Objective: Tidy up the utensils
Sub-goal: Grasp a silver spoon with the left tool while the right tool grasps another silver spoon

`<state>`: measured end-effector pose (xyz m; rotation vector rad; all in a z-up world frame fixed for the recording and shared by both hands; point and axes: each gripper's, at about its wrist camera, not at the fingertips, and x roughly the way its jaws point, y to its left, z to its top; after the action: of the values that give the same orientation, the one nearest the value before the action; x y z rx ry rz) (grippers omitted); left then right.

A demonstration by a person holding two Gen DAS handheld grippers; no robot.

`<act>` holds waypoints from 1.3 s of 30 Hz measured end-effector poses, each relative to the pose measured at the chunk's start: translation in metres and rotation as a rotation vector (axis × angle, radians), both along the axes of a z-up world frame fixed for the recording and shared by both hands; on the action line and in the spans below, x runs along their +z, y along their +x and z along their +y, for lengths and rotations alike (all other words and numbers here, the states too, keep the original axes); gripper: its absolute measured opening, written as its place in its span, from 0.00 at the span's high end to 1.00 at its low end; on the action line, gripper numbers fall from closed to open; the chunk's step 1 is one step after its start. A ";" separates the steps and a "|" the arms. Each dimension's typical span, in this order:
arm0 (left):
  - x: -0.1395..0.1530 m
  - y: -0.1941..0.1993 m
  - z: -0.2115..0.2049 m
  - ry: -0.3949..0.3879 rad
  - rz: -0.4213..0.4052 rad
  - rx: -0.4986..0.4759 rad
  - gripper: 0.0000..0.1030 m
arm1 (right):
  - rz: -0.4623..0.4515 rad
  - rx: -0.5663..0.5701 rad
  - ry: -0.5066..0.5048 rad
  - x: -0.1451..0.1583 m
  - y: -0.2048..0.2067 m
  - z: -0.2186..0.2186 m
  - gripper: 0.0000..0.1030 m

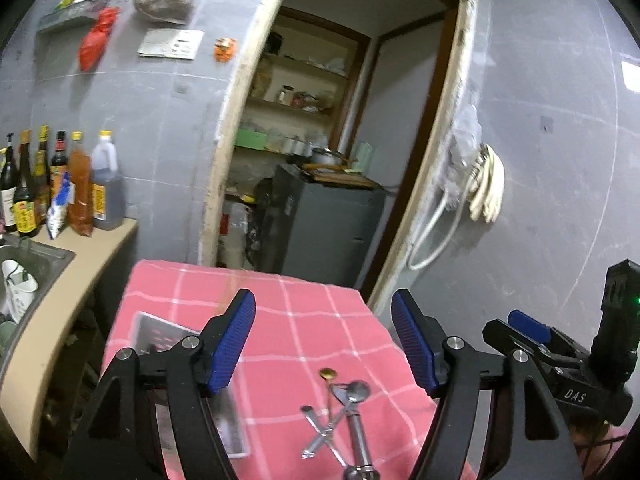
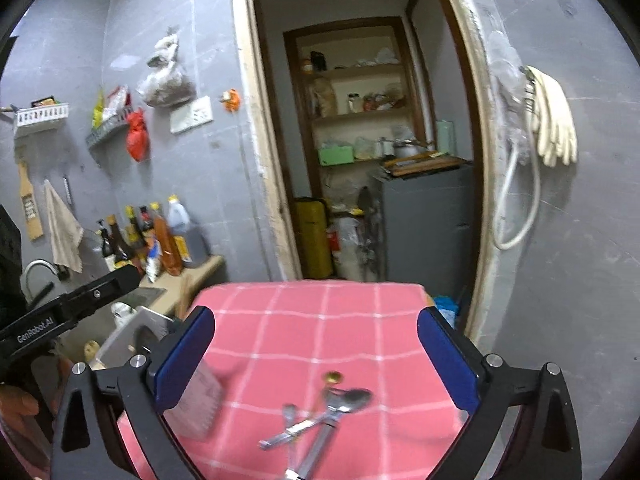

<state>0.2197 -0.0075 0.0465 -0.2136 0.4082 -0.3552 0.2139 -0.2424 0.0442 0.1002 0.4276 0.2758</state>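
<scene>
A small pile of metal utensils lies crossed on the pink checked tablecloth: a spoon, a fork and a small gold-tipped piece. The pile also shows in the right wrist view. A clear utensil tray lies to its left, partly hidden by my left finger; it also shows in the right wrist view. My left gripper is open and empty above the cloth. My right gripper is open and empty above the pile.
A counter with several sauce bottles and a sink stands at left. An open doorway behind the table shows shelves and a grey cabinet. Gloves hang on the right wall.
</scene>
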 end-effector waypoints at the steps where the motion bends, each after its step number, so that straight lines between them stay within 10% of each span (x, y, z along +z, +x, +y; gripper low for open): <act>1: -0.004 0.003 -0.009 0.006 0.010 -0.012 0.37 | 0.011 -0.005 -0.005 -0.003 0.001 -0.006 0.01; 10: -0.043 0.025 -0.061 0.036 0.141 -0.085 0.37 | 0.156 0.021 -0.018 -0.041 0.021 -0.049 0.04; 25: -0.125 0.074 -0.071 0.028 0.529 0.040 0.38 | 0.506 0.215 0.094 -0.125 0.092 -0.060 0.52; 39: -0.181 0.111 -0.052 -0.040 0.848 0.090 0.67 | 0.732 0.311 0.222 -0.175 0.134 -0.039 0.66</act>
<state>0.3308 -0.0595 -0.1342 -0.4197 1.2228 -0.1678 0.3475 -0.2818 -0.1307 0.3588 1.1439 0.5959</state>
